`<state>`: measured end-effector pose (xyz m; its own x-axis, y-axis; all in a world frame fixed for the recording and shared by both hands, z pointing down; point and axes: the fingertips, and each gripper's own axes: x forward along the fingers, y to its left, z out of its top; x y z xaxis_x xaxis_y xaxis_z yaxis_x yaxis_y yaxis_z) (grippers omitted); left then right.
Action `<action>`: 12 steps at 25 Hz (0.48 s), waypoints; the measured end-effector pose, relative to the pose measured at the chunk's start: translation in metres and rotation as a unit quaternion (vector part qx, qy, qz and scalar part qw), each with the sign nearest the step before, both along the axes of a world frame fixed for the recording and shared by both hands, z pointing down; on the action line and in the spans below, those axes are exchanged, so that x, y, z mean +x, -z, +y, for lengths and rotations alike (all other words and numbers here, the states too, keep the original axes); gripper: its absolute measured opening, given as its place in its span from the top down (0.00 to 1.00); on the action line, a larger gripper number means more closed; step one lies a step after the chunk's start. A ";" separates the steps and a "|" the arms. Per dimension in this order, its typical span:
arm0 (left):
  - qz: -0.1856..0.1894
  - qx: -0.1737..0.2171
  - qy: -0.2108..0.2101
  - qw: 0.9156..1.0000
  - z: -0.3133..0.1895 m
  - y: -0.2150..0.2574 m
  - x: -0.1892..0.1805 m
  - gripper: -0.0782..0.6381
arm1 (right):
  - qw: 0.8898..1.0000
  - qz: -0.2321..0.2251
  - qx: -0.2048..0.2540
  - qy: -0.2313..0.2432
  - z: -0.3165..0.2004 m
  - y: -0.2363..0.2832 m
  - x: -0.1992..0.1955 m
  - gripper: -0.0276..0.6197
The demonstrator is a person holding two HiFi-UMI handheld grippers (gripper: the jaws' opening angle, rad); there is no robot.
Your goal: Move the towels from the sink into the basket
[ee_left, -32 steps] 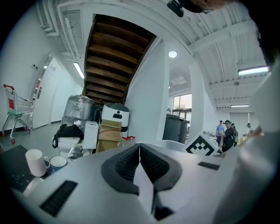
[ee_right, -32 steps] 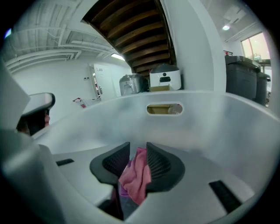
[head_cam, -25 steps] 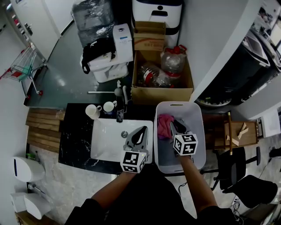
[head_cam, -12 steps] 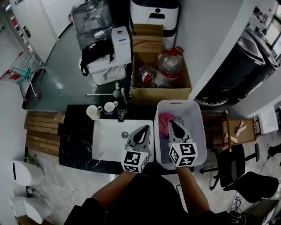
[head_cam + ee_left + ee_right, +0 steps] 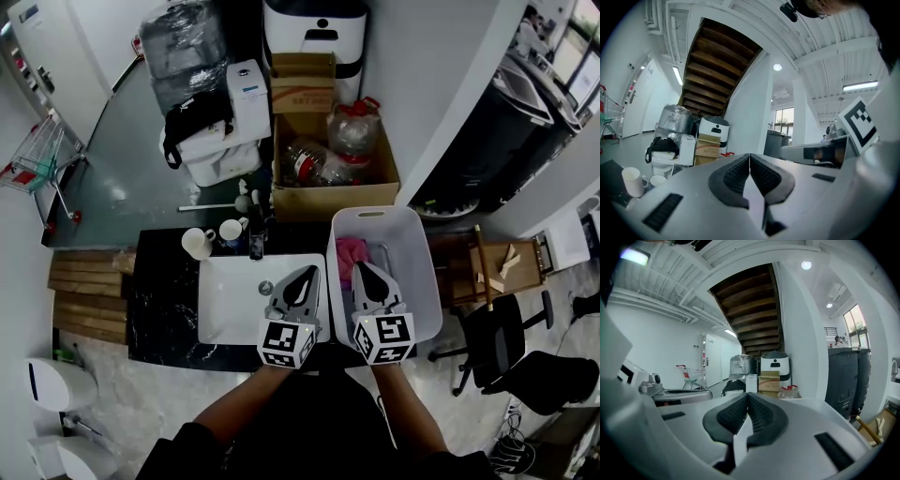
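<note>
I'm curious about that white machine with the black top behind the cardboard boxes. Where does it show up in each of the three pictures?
Head view: the white machine is at the top edge, just right of the middle.
Left gripper view: the white machine is left of centre, at mid height.
Right gripper view: the white machine is just right of centre, at mid height.
Shared landmark: the small cardboard box directly in front of it.

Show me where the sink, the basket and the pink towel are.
sink (image 5: 230,305): head view, bare white basin.
basket (image 5: 424,281): head view, right wall.
pink towel (image 5: 351,253): head view, middle of the cloth.
</note>
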<state>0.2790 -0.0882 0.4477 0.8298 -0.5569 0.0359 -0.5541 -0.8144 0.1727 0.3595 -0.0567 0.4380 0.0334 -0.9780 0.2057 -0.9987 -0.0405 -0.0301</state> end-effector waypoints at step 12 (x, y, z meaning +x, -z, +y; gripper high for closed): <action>0.000 -0.001 -0.031 1.000 0.011 0.001 0.008 0.87 | 0.999 0.006 -0.012 -0.030 0.023 -0.001 0.008 0.93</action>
<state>0.2865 -0.0771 0.4463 0.8624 -0.5049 0.0365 -0.5029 -0.8463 0.1754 0.3678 -0.0339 0.4392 0.0939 -0.9692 0.2277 -0.9948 -0.1004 -0.0172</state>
